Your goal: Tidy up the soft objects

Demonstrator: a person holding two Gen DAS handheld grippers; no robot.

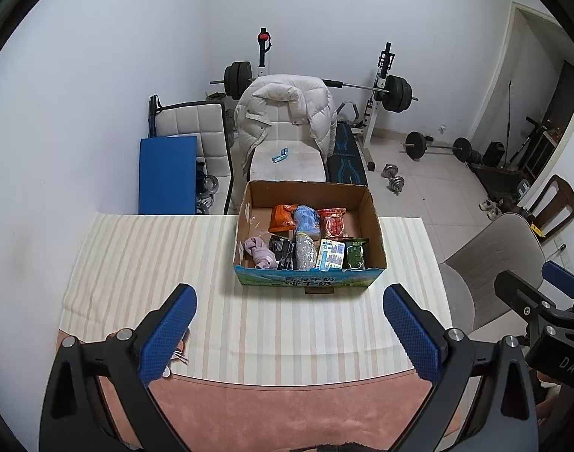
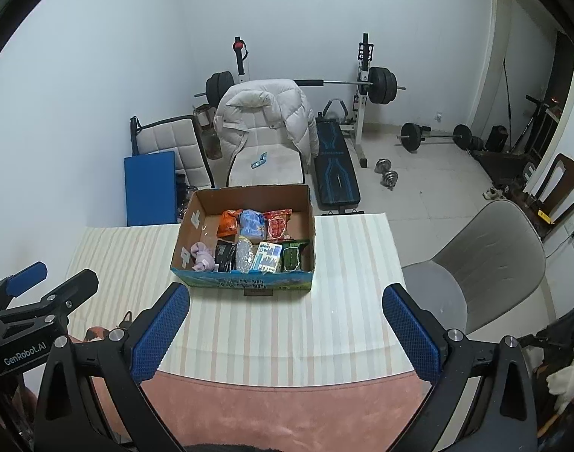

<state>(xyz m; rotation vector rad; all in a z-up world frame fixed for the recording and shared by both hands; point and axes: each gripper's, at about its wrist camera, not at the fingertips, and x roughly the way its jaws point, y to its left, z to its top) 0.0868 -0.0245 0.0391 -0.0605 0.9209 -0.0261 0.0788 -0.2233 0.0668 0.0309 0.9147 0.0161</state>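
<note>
An open cardboard box point(image 1: 373, 226) point(image 2: 181, 237) stands on the far part of the striped tablecloth point(image 1: 144, 263). Inside lie soft packets in two rows: an orange pack point(image 1: 283, 217), a blue pack point(image 1: 306, 220), a red pack point(image 1: 333, 223), a lilac cloth point(image 1: 260, 253) point(image 2: 202, 254), a black pack point(image 1: 281, 252), a silvery pouch point(image 1: 306, 251), a white-blue pack point(image 1: 330, 254) and a green pack point(image 1: 355, 254). My left gripper point(image 1: 289, 333) hangs open over the near table edge, nothing between its fingers. My right gripper point(image 2: 287, 333) is open too, beside it.
A grey chair point(image 2: 475, 263) stands right of the table. Behind the box is a chair draped with a white puffer jacket point(image 1: 283, 113), a blue panel point(image 1: 168, 175), a weight bench point(image 2: 334, 167), a barbell rack and dumbbells point(image 2: 386, 175) on the floor.
</note>
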